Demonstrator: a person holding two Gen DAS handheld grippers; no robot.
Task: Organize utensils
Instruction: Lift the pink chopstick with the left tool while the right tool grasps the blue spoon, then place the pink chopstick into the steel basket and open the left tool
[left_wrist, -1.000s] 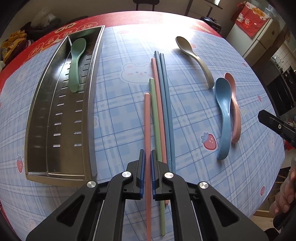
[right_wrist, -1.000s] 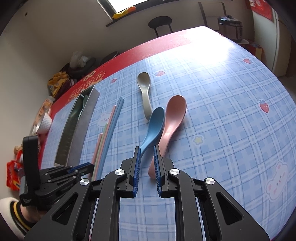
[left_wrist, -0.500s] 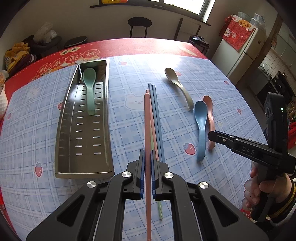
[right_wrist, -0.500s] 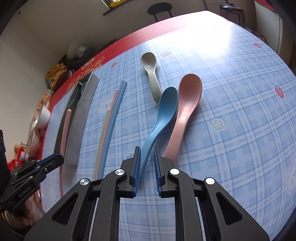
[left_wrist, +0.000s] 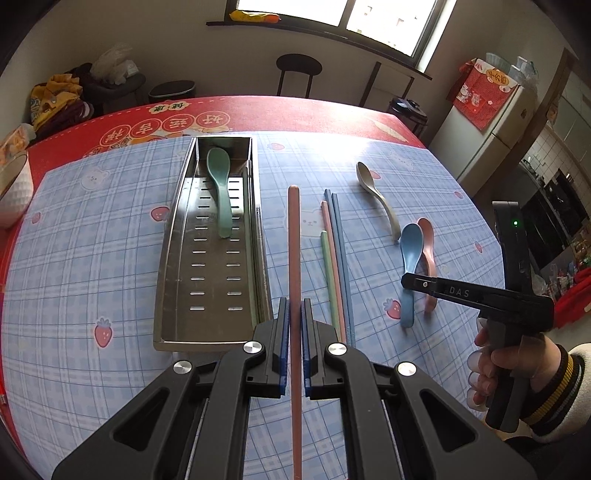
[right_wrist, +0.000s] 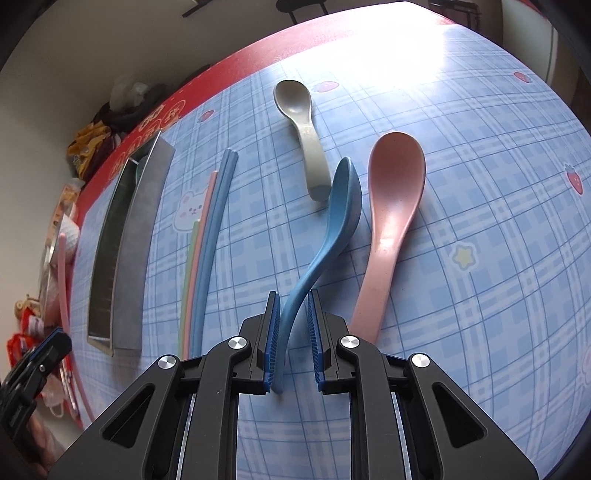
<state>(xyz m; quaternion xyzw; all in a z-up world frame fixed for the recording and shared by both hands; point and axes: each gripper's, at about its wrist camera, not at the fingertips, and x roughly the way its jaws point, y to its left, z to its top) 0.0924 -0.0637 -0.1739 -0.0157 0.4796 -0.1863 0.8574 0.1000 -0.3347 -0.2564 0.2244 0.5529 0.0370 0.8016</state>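
Note:
My left gripper (left_wrist: 294, 314) is shut on a pink chopstick (left_wrist: 294, 251) and holds it above the table, just right of the steel tray (left_wrist: 166, 258). A green spoon (left_wrist: 221, 192) lies in the tray. Green, pink and blue chopsticks (left_wrist: 336, 258) lie on the cloth. My right gripper (right_wrist: 291, 306) is open, its jaws on either side of the blue spoon's (right_wrist: 325, 236) handle without pinching it. A pink spoon (right_wrist: 391, 206) lies to its right and a grey spoon (right_wrist: 306, 133) beyond. The right gripper also shows in the left wrist view (left_wrist: 417, 280).
A white bowl (left_wrist: 11, 188) sits at the table's left edge. A stool (left_wrist: 298, 70) and a fridge (left_wrist: 495, 125) stand beyond the table. The tray also shows at the left in the right wrist view (right_wrist: 125, 243).
My left gripper has lifted the pink chopstick off the table and moved it left towards the tray. My right gripper has moved forward and now straddles the blue spoon's handle.

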